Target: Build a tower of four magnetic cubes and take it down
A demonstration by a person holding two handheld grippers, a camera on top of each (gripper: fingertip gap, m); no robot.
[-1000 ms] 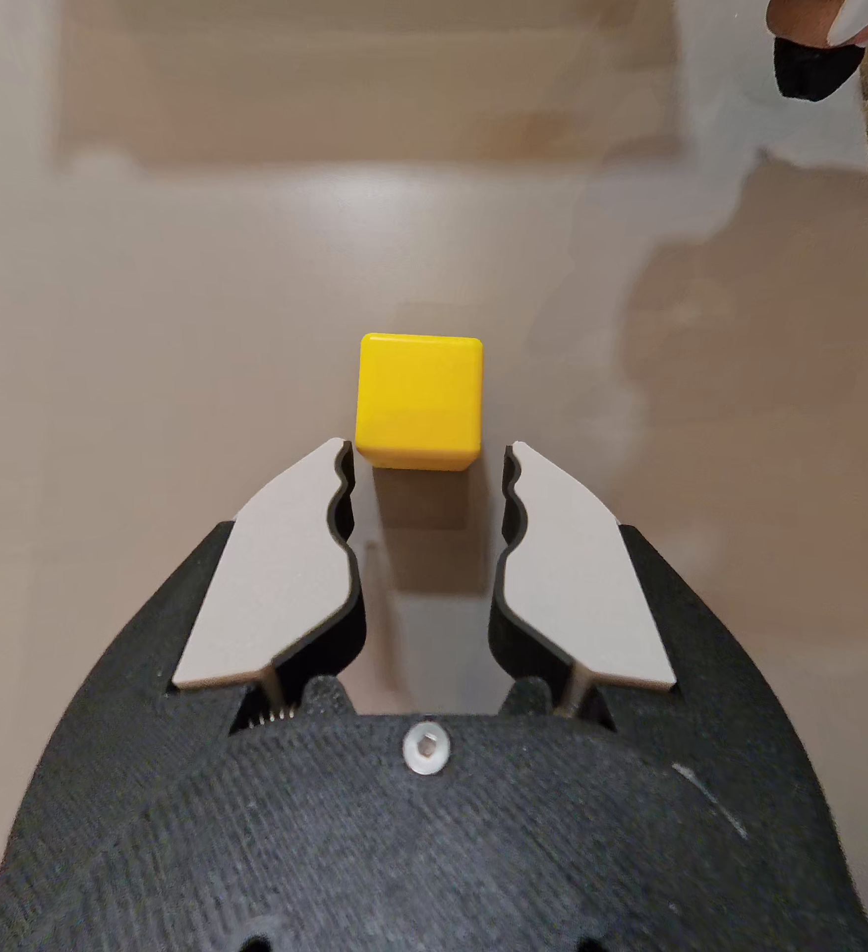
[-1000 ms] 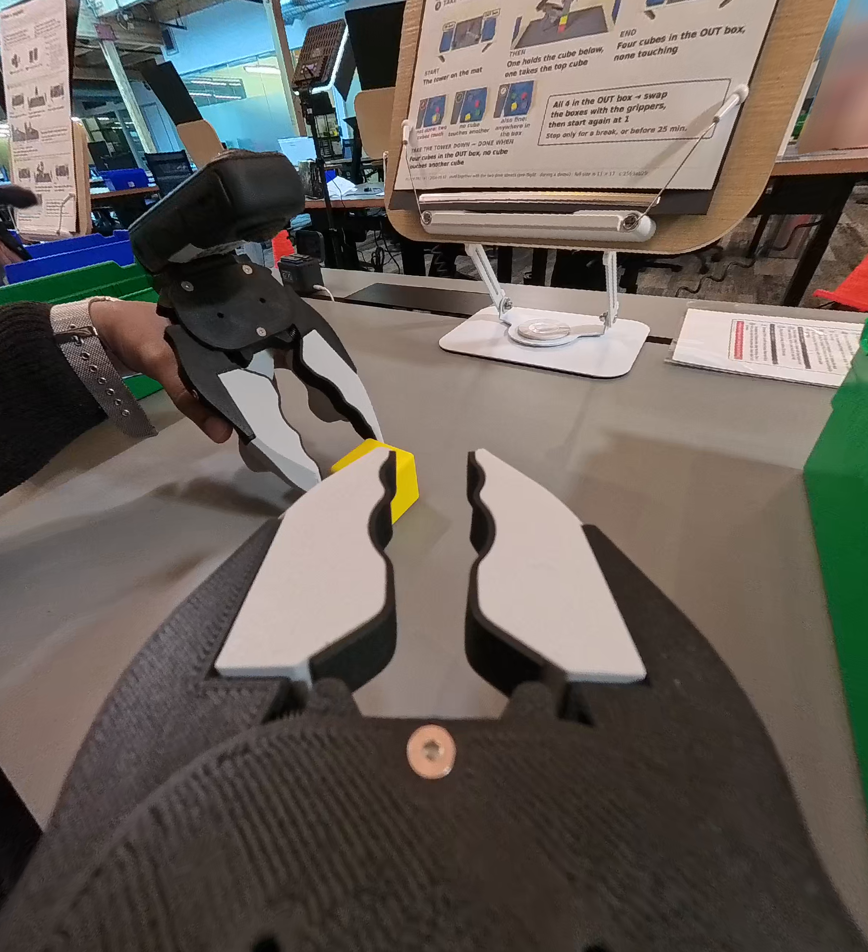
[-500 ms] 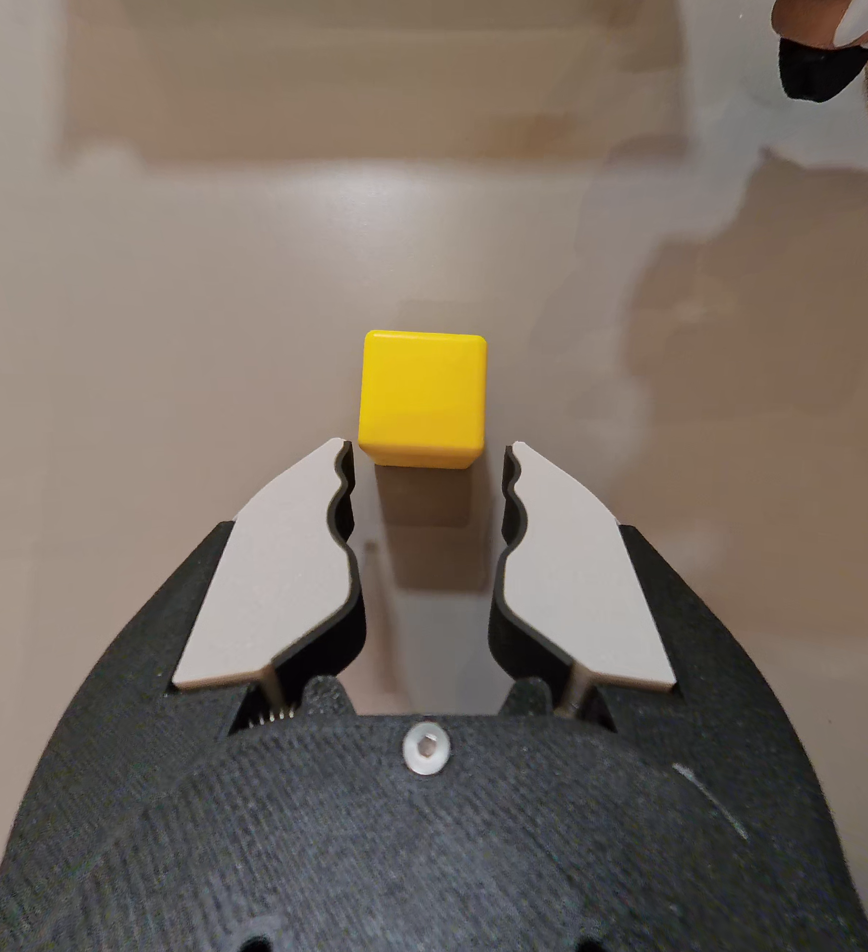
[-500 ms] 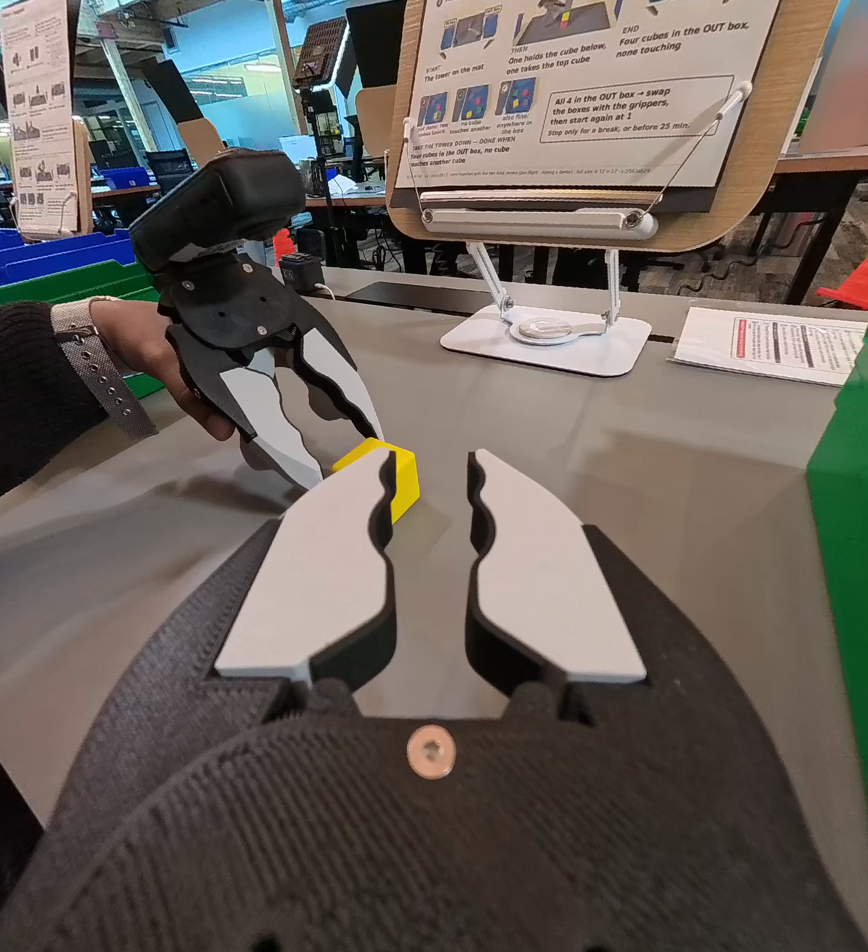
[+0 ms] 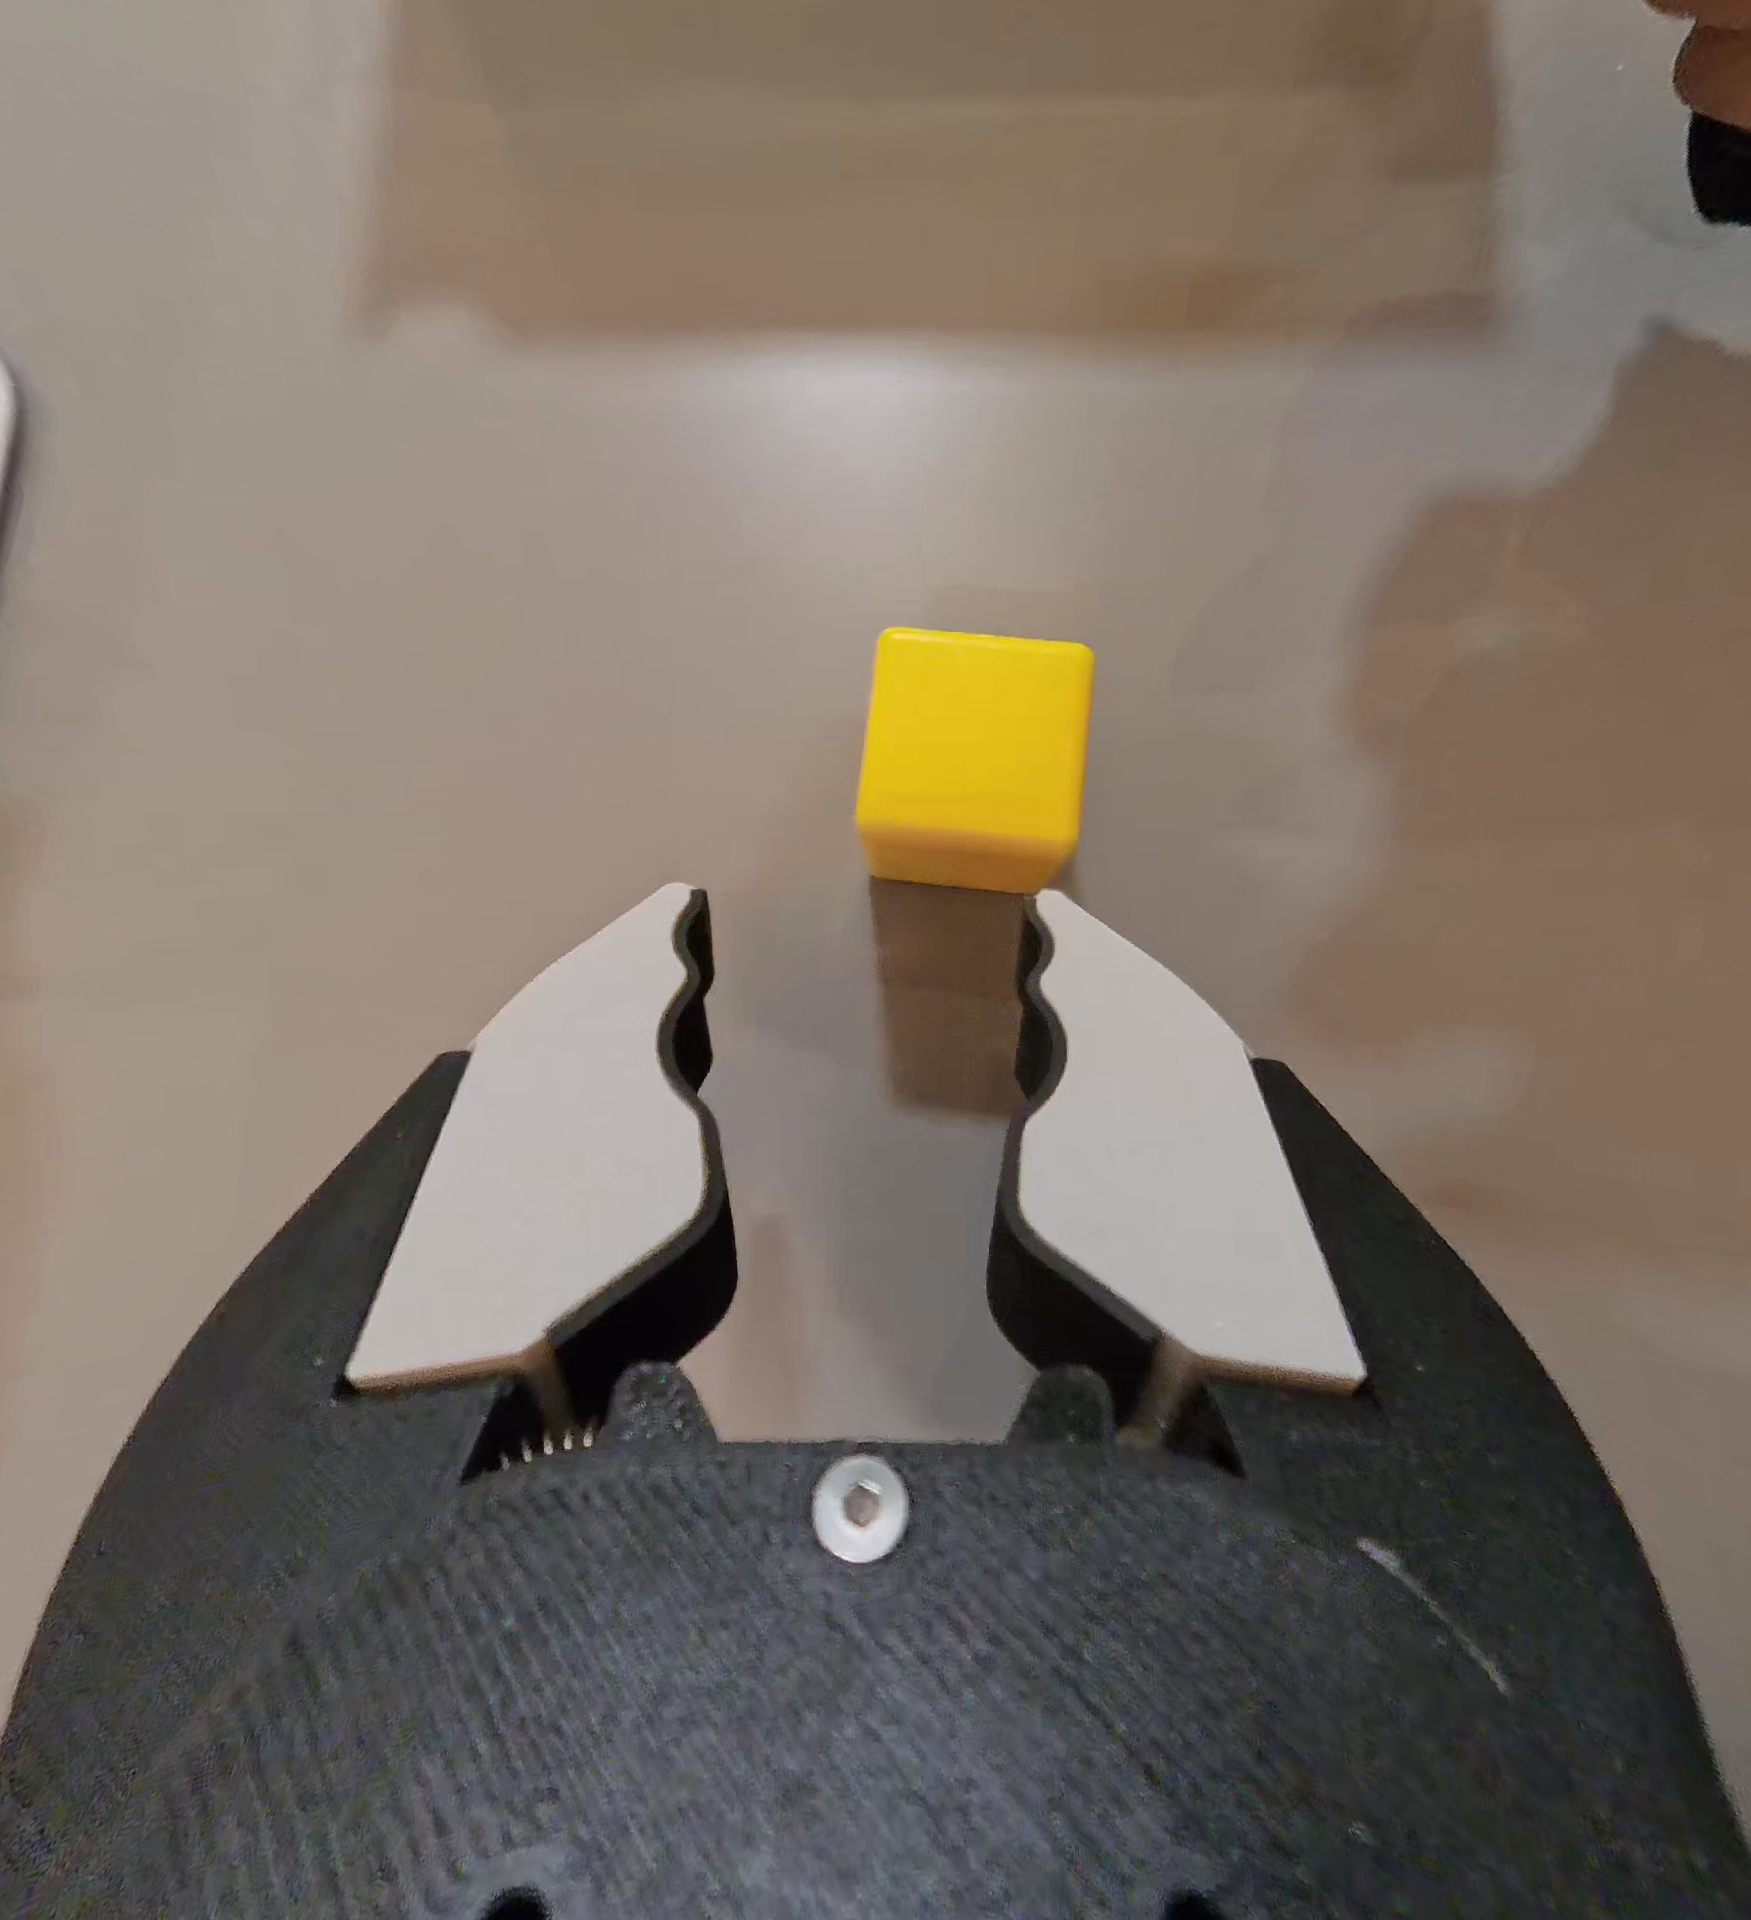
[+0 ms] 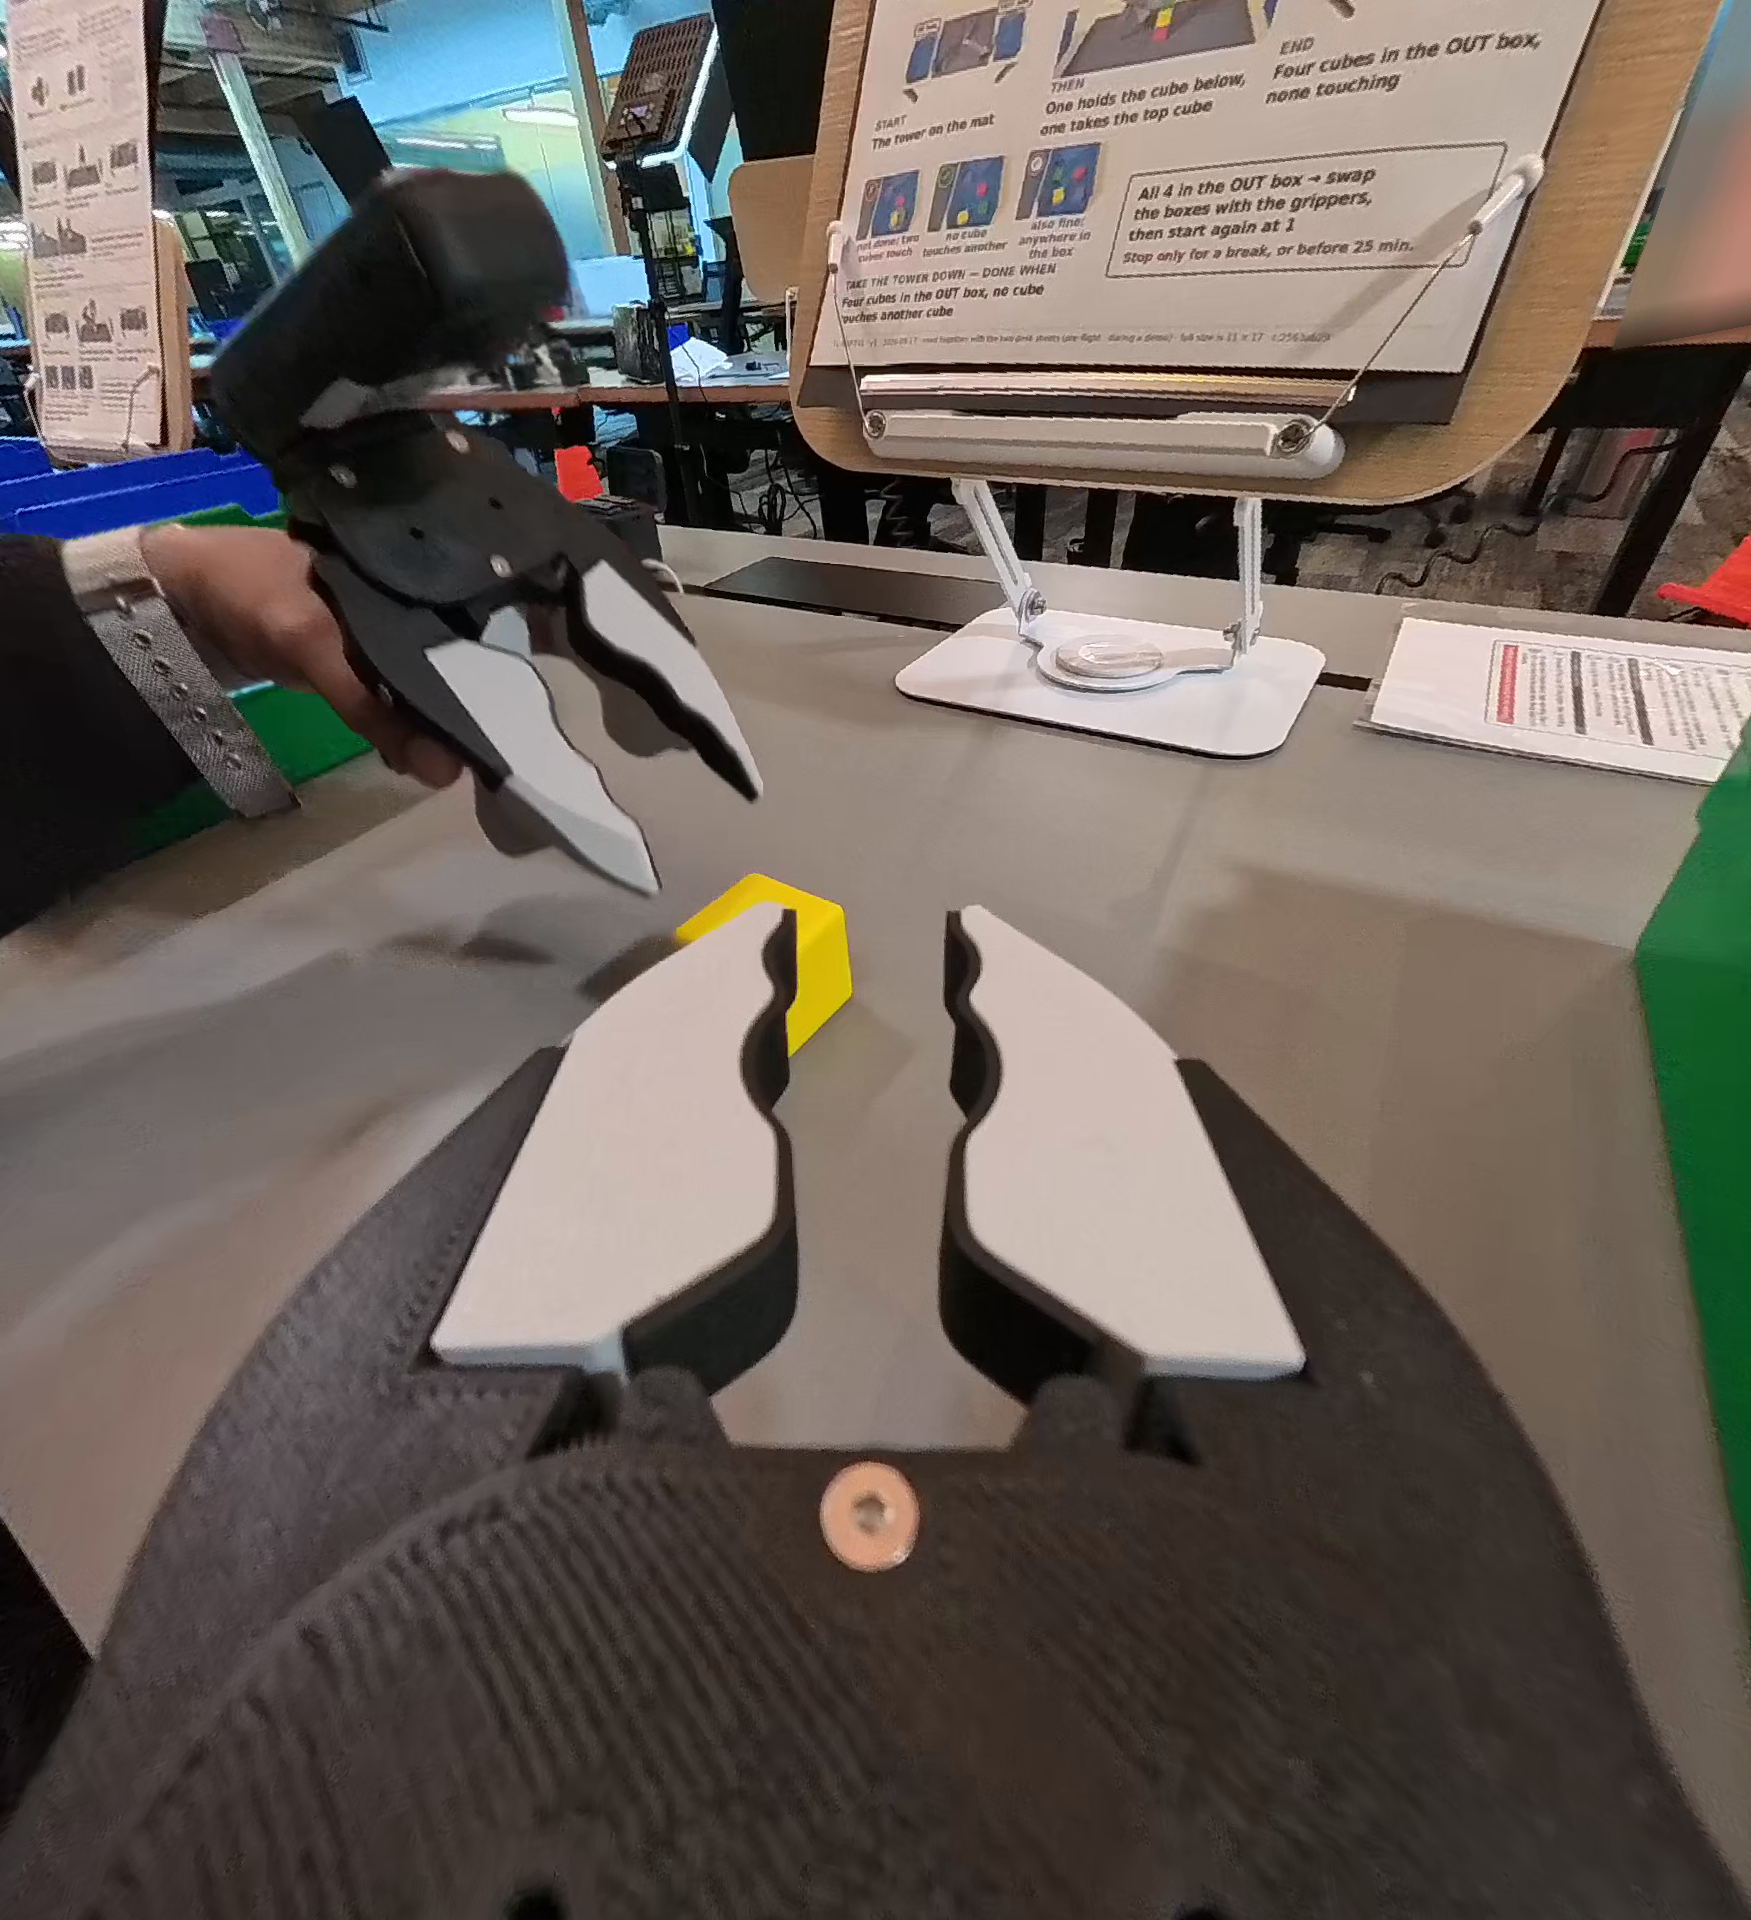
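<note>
My left gripper (image 5: 863, 914) hung above the grey table (image 5: 435, 675), jaws apart and empty, with the yellow cube (image 5: 973, 764) just beyond its tips and off to its right, while my right gripper (image 6: 866, 920), also apart and empty, sat low beside it.

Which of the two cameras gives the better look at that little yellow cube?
The left wrist view. It looks down on the cube, whole and unobstructed on the table, just beyond the open left gripper. In the right wrist view the right gripper hides part of it.
</note>
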